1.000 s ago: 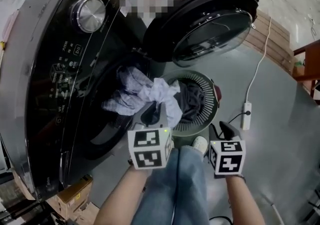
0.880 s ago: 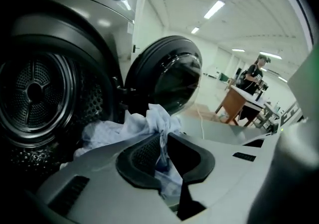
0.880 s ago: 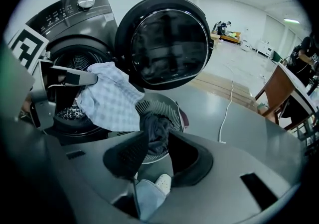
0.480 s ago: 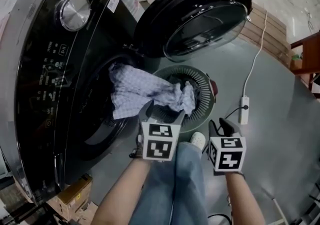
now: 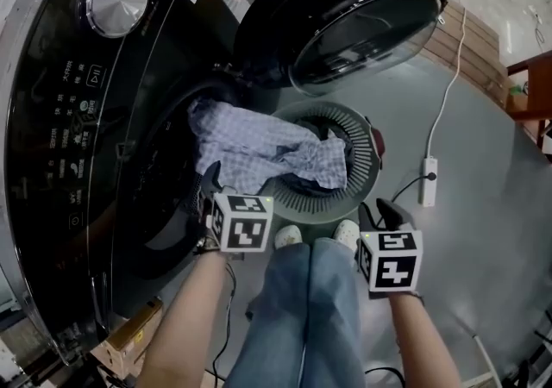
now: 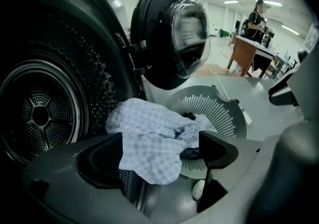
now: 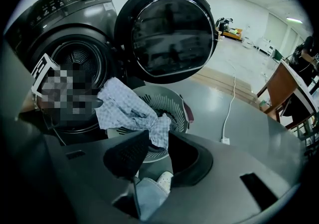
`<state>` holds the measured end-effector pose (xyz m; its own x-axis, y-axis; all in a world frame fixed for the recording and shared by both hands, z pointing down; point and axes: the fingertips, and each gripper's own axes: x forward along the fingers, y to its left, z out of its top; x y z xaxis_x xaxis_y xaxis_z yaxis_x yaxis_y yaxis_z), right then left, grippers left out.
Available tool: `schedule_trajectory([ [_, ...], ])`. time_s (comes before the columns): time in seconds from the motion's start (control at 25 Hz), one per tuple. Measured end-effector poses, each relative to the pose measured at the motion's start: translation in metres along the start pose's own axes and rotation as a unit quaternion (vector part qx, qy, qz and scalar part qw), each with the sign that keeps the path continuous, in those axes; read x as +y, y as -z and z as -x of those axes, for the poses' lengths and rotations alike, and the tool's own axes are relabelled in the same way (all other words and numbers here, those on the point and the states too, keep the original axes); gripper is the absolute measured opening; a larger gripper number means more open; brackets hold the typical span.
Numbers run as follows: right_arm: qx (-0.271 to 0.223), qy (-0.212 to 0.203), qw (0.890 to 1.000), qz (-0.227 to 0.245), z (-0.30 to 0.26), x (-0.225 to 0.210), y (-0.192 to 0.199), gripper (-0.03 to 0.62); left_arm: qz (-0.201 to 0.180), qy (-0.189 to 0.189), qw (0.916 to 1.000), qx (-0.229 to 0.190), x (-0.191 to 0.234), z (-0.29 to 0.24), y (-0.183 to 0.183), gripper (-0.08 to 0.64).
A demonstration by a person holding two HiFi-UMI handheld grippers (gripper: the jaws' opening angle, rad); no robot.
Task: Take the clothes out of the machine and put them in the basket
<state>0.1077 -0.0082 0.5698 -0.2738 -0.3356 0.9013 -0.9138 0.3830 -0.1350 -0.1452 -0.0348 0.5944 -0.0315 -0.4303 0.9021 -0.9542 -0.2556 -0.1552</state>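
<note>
Left gripper (image 6: 160,143) angled steeply down at washer (image 5: 103,119) mouth, jaws just opening wide, off the shirt (image 5: 259,149). Right gripper (image 7: 158,138) angled down too, part-open, empty.

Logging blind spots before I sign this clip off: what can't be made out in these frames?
Basket contents: in the head view the checked shirt drapes over its mouth; only a dark scrap shows beneath.
Drum floor: dark in the head view, below what the left gripper view shows; leftover clothes can't be ruled out.
Control panel print: head view, too small to read.
</note>
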Motion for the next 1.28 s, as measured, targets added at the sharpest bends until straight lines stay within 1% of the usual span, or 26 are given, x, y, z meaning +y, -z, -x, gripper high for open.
schedule_trajectory([
  [0.12,0.004,-0.005,1.0,0.0,-0.008,0.01,0.001,0.124,-0.041,-0.025,0.9987,0.017,0.033,-0.014,0.014,0.459],
  [0.28,0.007,-0.011,1.0,0.004,-0.022,0.024,-0.002,0.123,-0.072,-0.03,0.9961,0.04,0.064,-0.038,0.025,0.49],
  [0.48,0.007,-0.018,1.0,0.013,-0.034,0.041,-0.01,0.123,-0.104,-0.047,0.9908,0.073,0.083,-0.071,0.033,0.502],
  [0.56,0.004,-0.023,1.0,0.019,-0.037,0.047,-0.014,0.123,-0.11,-0.048,0.9894,0.081,0.088,-0.084,0.037,0.502],
  [0.76,0.008,-0.029,0.999,0.031,-0.05,0.055,-0.012,0.123,-0.136,-0.053,0.9861,0.079,0.1,-0.119,0.037,0.502],
  [0.92,0.015,-0.032,0.999,0.032,-0.06,0.059,-0.003,0.123,-0.139,-0.048,0.986,0.079,0.101,-0.132,0.038,0.502],
  [1.08,0.024,-0.032,0.999,0.028,-0.067,0.059,0.006,0.123,-0.134,-0.041,0.9867,0.082,0.1,-0.136,0.039,0.492],
  [1.16,0.025,-0.032,0.999,0.027,-0.068,0.059,0.007,0.123,-0.136,-0.045,0.9854,0.091,0.102,-0.134,0.04,0.463],
  [1.2,0.025,-0.032,0.999,0.027,-0.067,0.059,0.007,0.123,-0.137,-0.049,0.9846,0.097,0.102,-0.133,0.04,0.437],
  [1.28,0.023,-0.033,0.999,0.026,-0.064,0.06,0.005,0.121,-0.128,-0.054,0.9847,0.105,0.103,-0.128,0.04,0.4],
])
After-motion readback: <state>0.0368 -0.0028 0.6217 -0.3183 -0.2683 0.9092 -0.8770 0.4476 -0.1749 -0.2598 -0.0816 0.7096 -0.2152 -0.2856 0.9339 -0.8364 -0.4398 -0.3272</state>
